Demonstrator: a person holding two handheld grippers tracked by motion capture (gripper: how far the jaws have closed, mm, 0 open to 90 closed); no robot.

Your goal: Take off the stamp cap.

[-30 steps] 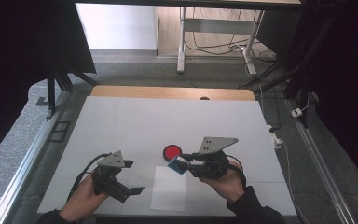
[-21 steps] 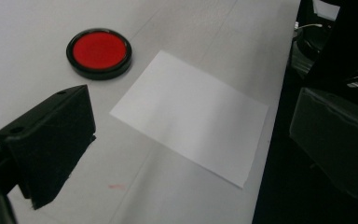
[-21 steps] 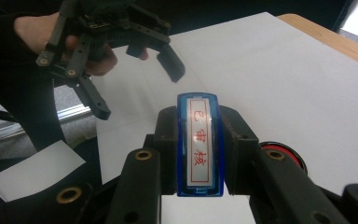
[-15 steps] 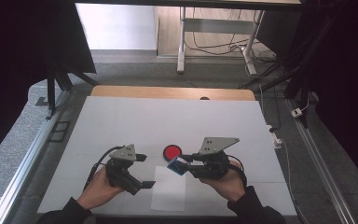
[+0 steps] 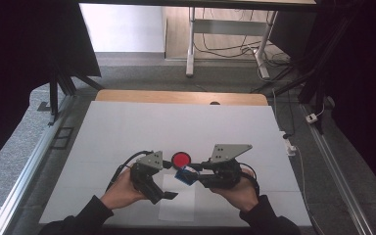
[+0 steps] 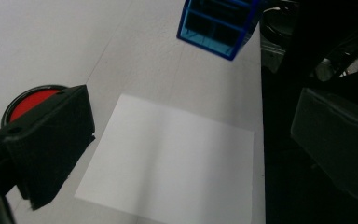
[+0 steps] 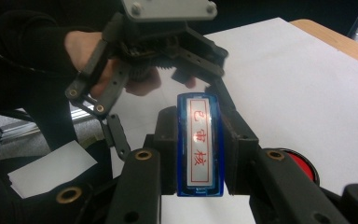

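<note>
Our two grippers meet over the white sheet, with the blue stamp held up between them.

On the left, our left gripper (image 5: 169, 195) hangs with its jaws standing apart and nothing between them, over the sheet of paper (image 5: 178, 208) on the table (image 5: 127, 127). Just beyond lies the red ink pad (image 5: 180, 158). To the right, our right gripper (image 5: 188, 175) is clamped on the blue stamp (image 7: 199, 144), its label facing that gripper's camera, lifted above the sheet.
</note>
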